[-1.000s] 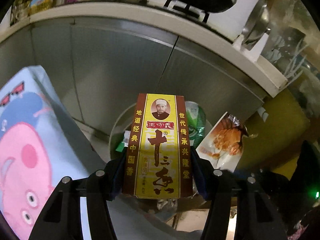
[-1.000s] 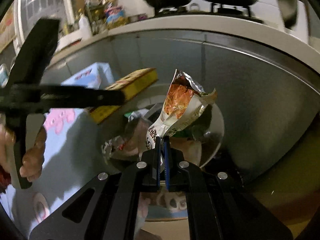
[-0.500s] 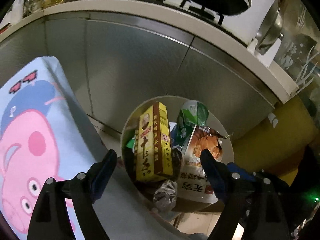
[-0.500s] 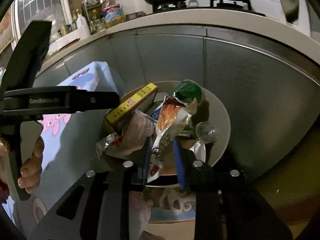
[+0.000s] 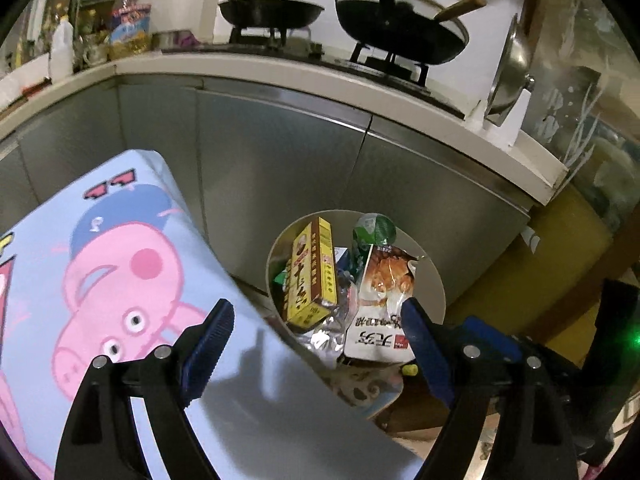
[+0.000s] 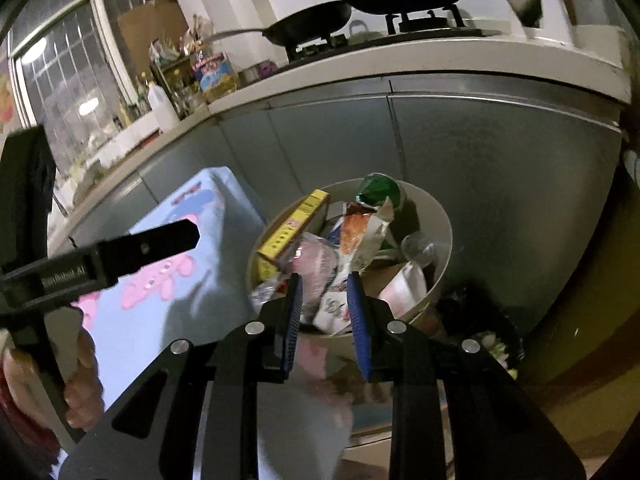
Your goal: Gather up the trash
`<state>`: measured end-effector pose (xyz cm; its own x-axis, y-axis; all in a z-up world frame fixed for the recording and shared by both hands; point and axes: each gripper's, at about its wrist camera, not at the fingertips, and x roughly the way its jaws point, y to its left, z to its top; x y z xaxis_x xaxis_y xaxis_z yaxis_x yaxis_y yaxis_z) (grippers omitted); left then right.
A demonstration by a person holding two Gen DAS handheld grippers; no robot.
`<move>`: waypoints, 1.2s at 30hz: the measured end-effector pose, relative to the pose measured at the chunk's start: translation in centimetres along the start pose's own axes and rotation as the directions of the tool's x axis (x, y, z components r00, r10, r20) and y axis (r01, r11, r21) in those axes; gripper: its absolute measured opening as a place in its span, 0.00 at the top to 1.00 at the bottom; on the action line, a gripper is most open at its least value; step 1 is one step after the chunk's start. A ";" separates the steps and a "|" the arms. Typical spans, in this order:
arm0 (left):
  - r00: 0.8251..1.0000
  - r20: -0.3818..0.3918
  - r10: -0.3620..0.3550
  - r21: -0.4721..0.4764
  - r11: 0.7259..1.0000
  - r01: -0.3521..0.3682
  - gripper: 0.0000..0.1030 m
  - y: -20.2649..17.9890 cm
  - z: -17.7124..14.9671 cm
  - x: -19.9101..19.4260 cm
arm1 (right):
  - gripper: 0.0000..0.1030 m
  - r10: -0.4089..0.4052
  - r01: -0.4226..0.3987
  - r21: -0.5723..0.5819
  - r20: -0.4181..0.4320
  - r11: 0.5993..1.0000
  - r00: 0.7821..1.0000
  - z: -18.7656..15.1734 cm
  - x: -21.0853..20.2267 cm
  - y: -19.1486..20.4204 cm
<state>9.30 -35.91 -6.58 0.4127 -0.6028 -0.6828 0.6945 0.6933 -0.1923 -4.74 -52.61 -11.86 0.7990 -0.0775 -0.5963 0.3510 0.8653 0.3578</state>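
A round beige trash bin (image 5: 434, 280) stands on the floor against the steel cabinets; it also shows in the right wrist view (image 6: 442, 240). In it lie a yellow and brown spice box (image 5: 310, 276) (image 6: 290, 230), an orange and white snack bag (image 5: 384, 304) (image 6: 356, 236), a green wrapper (image 5: 372, 230) (image 6: 378, 188) and other wrappers. My left gripper (image 5: 316, 332) is open and empty above the bin's near side. My right gripper (image 6: 324, 312) is open and empty above the bin. The left gripper's side (image 6: 120, 252) shows in the right wrist view.
A table with a blue cartoon-pig cloth (image 5: 100, 280) (image 6: 168, 280) sits left of the bin. Steel cabinet doors (image 5: 300, 168) stand behind it under a counter edge (image 5: 400, 92) with pans on a stove (image 5: 400, 36). A yellow wall (image 5: 560, 264) is to the right.
My left gripper opened and dropped the spice box into the bin. My right gripper opened and dropped the snack bag into the bin. Both grippers pulled back and up.
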 end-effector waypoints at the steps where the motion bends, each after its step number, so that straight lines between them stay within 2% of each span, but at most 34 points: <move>1: 1.000 0.005 0.006 0.002 1.000 -0.006 0.18 -0.1 -0.1 -0.3 | 0.76 0.009 -0.009 0.022 0.008 1.000 1.000 -0.3 -0.6 0.2; 3: 0.999 0.020 0.024 0.006 1.000 -0.024 0.17 -0.1 -0.5 -1.4 | 0.67 0.019 -0.020 0.059 0.025 0.998 1.000 -0.8 -1.3 0.4; 4: 0.999 0.027 0.030 0.007 1.000 -0.030 0.18 -0.1 -0.8 -1.8 | 0.66 0.023 -0.027 0.087 0.040 0.996 0.999 -1.2 -1.9 0.6; 9: 0.998 0.043 0.053 0.021 0.998 -0.054 0.17 -0.4 -1.8 -4.2 | 0.66 0.037 -0.048 0.161 0.070 0.986 0.997 -2.8 -3.9 1.3; 15: 0.994 0.078 0.074 0.041 0.996 -0.078 0.14 -0.7 -2.8 -7.5 | 0.64 0.063 -0.075 0.226 0.061 0.971 0.996 -4.2 -5.6 2.0; 26: 0.983 0.147 0.111 0.041 0.992 -0.118 0.09 -0.2 -4.4 -12.5 | 0.64 0.094 -0.107 0.214 0.069 0.971 0.993 -5.7 -8.7 4.5; 28: 0.981 0.154 0.116 0.038 0.992 -0.123 0.09 -0.2 -4.7 -13.2 | 0.58 0.102 -0.116 0.219 0.074 0.969 0.992 -5.9 -9.3 5.0; 29: 0.980 0.158 0.120 0.037 0.991 -0.127 0.08 -0.1 -4.8 -13.4 | 0.49 0.103 -0.119 0.221 0.084 0.968 0.991 -6.0 -9.6 5.1; 36: 0.967 0.201 0.153 0.041 0.985 -0.165 0.04 0.0 -5.5 -15.8 | 0.48 0.106 -0.127 0.205 0.112 0.970 0.988 -6.1 -11.2 6.5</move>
<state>-0.45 -24.16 0.35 0.6244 -0.5564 -0.5482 0.6408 0.7662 -0.0478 -14.37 -43.14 -7.23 0.8813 -0.0407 -0.4708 0.3393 0.7481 0.5703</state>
